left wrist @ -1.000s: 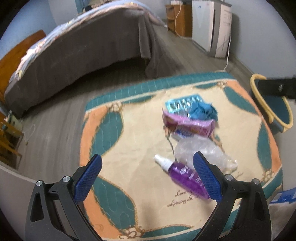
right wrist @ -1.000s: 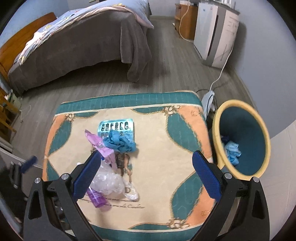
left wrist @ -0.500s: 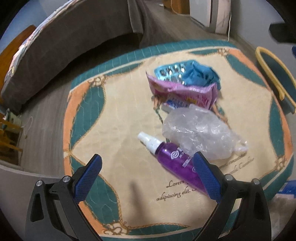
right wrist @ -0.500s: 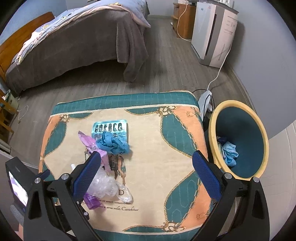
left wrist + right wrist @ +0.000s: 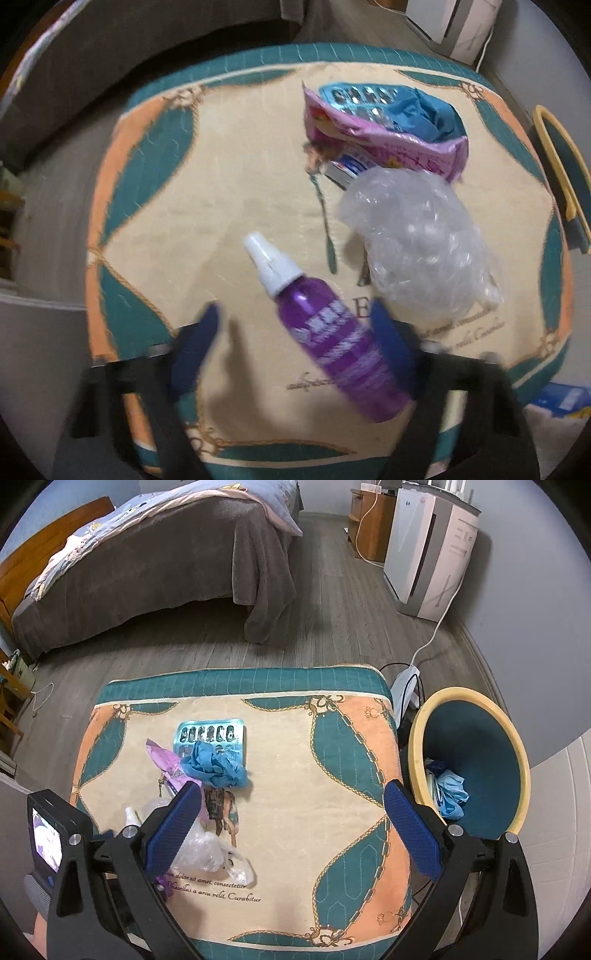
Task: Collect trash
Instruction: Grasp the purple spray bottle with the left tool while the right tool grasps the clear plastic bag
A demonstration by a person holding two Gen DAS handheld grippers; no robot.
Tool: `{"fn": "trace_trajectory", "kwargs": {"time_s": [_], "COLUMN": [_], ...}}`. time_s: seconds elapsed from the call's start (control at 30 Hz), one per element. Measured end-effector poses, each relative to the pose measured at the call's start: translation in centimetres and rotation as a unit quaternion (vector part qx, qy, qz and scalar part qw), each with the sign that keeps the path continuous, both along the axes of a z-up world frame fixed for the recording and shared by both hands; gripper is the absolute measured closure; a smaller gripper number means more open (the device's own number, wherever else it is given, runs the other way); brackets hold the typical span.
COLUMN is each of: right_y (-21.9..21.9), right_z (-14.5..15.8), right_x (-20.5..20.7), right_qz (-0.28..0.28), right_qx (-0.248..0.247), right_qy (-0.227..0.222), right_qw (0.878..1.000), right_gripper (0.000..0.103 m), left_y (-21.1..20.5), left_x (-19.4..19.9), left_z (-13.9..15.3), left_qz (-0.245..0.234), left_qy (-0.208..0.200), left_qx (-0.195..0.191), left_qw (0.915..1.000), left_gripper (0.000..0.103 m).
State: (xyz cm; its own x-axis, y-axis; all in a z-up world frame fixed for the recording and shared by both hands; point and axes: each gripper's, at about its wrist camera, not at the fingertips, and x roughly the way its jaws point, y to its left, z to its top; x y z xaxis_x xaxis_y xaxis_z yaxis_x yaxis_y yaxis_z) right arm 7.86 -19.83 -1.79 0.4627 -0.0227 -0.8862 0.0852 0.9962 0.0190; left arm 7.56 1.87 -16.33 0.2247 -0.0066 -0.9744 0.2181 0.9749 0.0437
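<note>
Left gripper (image 5: 295, 325) closing, jaws blurred, straddling the purple bottle (image 5: 332, 332) but pads not yet seen pressing on it. Bottle flat on the cloth (image 5: 221, 177), long axis slanting: white cap (image 5: 267, 258) up and away from the jaws, base back under the right-hand jaw. Jaws crossing that axis roughly at the label, so probably a grip across the body; slant may want a slight roll first. Left hand plainly the nearer one. Right gripper (image 5: 291, 834) wide apart, nothing between the jaws, hanging above the cloth's near middle, well off from the bottle.

Just beyond the bottle, a crumpled clear bag (image 5: 417, 247), near the right-hand jaw and at risk of being caught too. Further out, a pink wrapper (image 5: 388, 144), a blue glove (image 5: 424, 114) and a blister tray (image 5: 210, 734) heaped together. To the right of the cloth, a yellow-rimmed bin (image 5: 517, 738) with blue scraps already inside.

Cloth cream, teal and orange, quilted, over a low square stand. Around it, grey plank floor, a bed (image 5: 147, 572) with a grey cover, a white appliance (image 5: 432, 554) by the wall.
</note>
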Motion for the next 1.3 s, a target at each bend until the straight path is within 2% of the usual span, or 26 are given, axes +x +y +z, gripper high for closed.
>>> {"fn": "trace_trajectory", "kwargs": {"time_s": [0.03,0.07,0.13,0.3,0.57,0.83,1.07,1.13,1.17,1.2,1.3], "right_y": [0.2,0.4,0.7,1.2,2.4,6.4,9.2,9.8,9.9,10.1,10.2], "right_z": [-0.1,-0.2,-0.2,-0.8,-3.1,-6.9,-10.0,-11.0,-11.3,-11.6,-11.5], "right_x": [0.1,0.1,0.1,0.4,1.1,1.1,1.1,1.1,1.1,1.0,1.0], "right_qz": [0.002,0.004,0.009,0.017,0.048,0.102,0.131,0.136,0.138,0.141,0.142], "right_qx": [-0.002,-0.005,-0.01,-0.013,0.017,0.039,0.043,0.042,0.044,0.051,0.054], "right_qy": [0.001,0.002,0.002,0.004,0.015,0.07,0.121,0.141,0.149,0.157,0.161], "right_qw": [1.0,1.0,1.0,1.0,0.999,0.992,0.983,0.98,0.978,0.976,0.975], "right_gripper": [0.006,0.006,0.006,0.006,0.006,0.006,0.009,0.016,0.029,0.047,0.059], "left_y": [0.0,-0.1,-0.3,-0.2,1.0,3.3,4.9,4.8,4.8,4.7,4.7], "left_x": [0.0,-0.1,-0.2,-0.1,1.0,2.8,3.5,3.5,3.4,3.4,3.2], "left_z": [-0.2,-0.3,-0.2,1.4,5.4,7.6,7.8,7.8,7.8,7.8,8.1], "left_qz": [-0.002,-0.004,-0.012,-0.022,-0.023,-0.023,-0.017,-0.021,-0.023,-0.026,-0.032], "left_qy": [0.006,0.009,0.002,-0.032,-0.099,-0.136,-0.143,-0.144,-0.145,-0.145,-0.149], "left_qx": [-0.003,-0.006,-0.002,0.0,-0.008,0.005,0.007,0.008,0.007,0.007,0.007], "left_qw": [1.0,0.9999,0.9999,0.9992,0.9948,0.9904,0.9895,0.9893,0.9892,0.9891,0.9883], "left_gripper": [0.046,0.058,0.066,0.066,0.067,0.068,0.07,0.07,0.07,0.07,0.07]}}
